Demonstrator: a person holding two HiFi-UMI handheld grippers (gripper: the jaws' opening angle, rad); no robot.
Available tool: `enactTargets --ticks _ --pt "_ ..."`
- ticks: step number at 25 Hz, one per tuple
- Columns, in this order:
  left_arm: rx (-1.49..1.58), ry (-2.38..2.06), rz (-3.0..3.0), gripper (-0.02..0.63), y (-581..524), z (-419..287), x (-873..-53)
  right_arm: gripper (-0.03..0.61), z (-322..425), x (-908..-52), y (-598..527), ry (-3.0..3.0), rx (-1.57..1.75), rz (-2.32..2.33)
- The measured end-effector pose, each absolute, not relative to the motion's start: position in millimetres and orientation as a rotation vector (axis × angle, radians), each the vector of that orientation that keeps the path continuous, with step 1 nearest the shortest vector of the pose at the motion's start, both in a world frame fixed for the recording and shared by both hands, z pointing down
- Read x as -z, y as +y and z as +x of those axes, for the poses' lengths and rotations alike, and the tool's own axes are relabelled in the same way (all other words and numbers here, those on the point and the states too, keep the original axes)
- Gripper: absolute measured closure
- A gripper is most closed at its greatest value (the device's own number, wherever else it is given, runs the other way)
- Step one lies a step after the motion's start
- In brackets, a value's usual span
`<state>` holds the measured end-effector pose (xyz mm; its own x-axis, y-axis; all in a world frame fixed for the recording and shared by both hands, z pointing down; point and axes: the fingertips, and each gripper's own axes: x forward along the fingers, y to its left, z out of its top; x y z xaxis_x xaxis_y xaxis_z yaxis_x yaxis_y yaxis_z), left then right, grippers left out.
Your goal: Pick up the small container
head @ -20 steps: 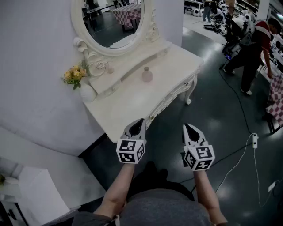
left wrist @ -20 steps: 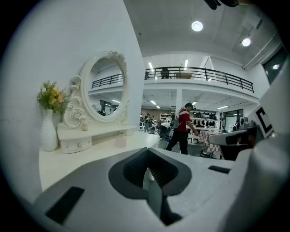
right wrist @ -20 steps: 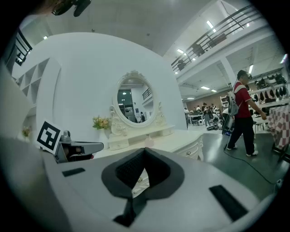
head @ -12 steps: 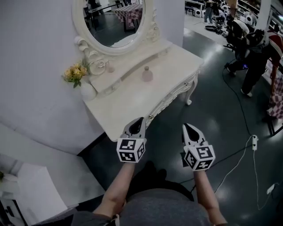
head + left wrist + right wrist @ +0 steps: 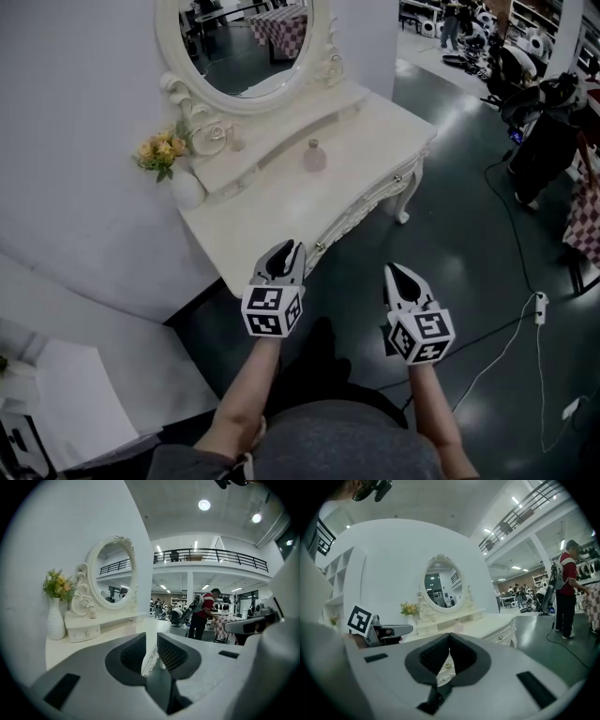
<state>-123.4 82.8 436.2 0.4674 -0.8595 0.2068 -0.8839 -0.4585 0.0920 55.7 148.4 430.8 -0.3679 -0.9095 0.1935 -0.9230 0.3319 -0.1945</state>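
Pinkish small container (image 5: 314, 156) looks blurry; left gripper (image 5: 288, 247) jaws barely apart, right gripper (image 5: 393, 272) closed, both empty.

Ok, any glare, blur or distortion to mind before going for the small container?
Head view: dim, glare patches on the floor, small container sharp but tiny. Left gripper view: heavy fisheye, black corners, bright ceiling lights. Right gripper view: same bending, container small above the jaws.

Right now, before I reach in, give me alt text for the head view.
The small pink container stands untouched on a white dressing table, while the left gripper and right gripper hover near its front edge, holding nothing. A vase of yellow flowers and an oval mirror sit at the table's back.
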Motion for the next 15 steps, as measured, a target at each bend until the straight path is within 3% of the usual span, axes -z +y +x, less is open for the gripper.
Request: enactTargets --ticks 15 --pt "-0.223 -1.574 2.497 0.436 -8 -126 -441 0.574 68 -437 79 -2.516 -0.445 1.746"
